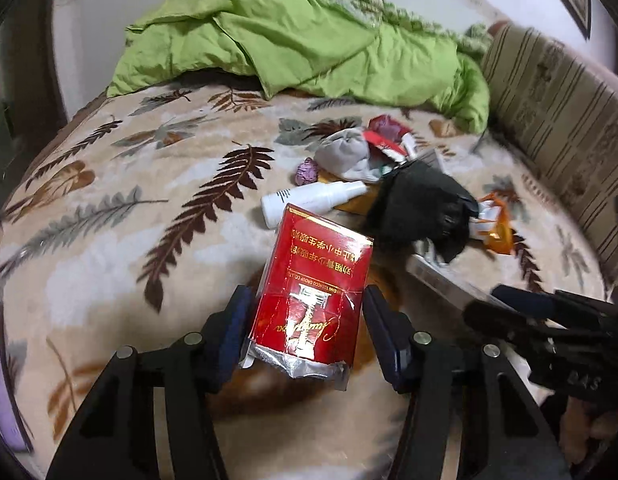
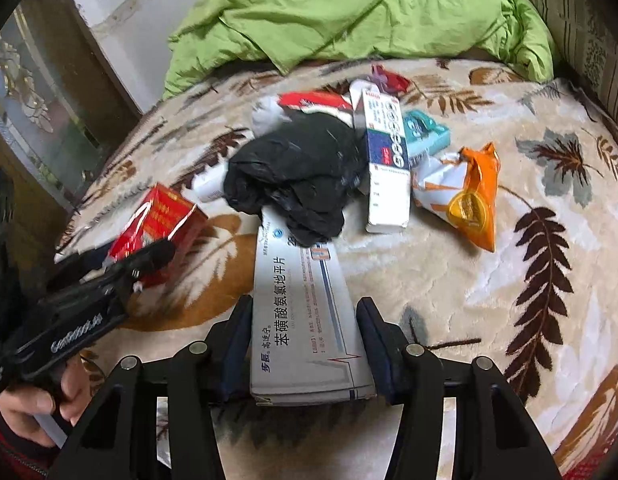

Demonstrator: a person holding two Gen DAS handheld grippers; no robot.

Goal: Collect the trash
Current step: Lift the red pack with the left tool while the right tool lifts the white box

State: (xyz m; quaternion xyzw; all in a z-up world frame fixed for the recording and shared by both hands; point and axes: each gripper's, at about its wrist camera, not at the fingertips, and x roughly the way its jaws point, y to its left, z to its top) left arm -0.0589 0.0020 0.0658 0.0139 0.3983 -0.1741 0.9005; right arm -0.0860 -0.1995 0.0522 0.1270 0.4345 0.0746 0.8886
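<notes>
My left gripper (image 1: pixel 305 312) is shut on a red cigarette pack (image 1: pixel 313 288) and holds it above the leaf-patterned bed cover; the pack also shows in the right wrist view (image 2: pixel 157 220). My right gripper (image 2: pixel 305 328) is shut on a long white medicine box (image 2: pixel 305 320), whose far end lies under a crumpled black plastic bag (image 2: pixel 297 176). The right gripper shows at the right edge of the left wrist view (image 1: pixel 509 308). The black bag (image 1: pixel 421 204) also shows there.
A pile of trash lies on the bed: a white bottle (image 1: pixel 309 200), a grey-white wad (image 1: pixel 345 152), a white and blue toothpaste box (image 2: pixel 385 160), an orange snack bag (image 2: pixel 469 196), a teal packet (image 2: pixel 425 132), red wrappers (image 2: pixel 313 102). A green duvet (image 2: pixel 349 12) lies behind.
</notes>
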